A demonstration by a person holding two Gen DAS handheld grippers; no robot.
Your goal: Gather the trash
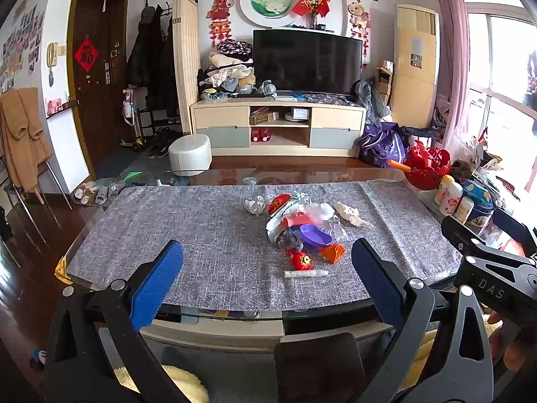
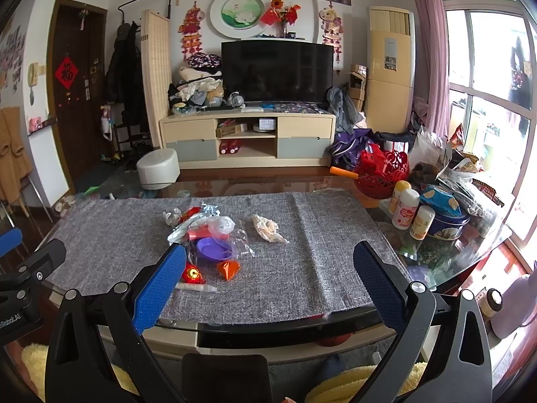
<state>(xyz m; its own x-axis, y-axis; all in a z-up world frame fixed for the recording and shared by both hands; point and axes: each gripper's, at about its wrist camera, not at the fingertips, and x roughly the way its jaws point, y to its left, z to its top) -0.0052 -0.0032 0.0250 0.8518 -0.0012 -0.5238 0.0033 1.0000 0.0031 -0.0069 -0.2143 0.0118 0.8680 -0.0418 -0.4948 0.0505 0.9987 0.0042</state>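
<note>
Both of your wrist cameras sit just off the near edge of the worktop [image 1: 208, 235], looking forward and slightly down across its grey cloth toward the television [image 1: 307, 60] on the far wall. The left view sits further left, so the trash pile [image 1: 298, 225] falls right of its centre, while in the right view the trash pile [image 2: 208, 235] falls left. They share the cloth, the pile, the red basket [image 2: 382, 171] and the far wall, and each catches the other claw at its inner edge.

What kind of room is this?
It looks like a family living room. There is a big television on a low cabinet, coats hanging by the front door, and a table with a grey mat and scattered trash.
</note>
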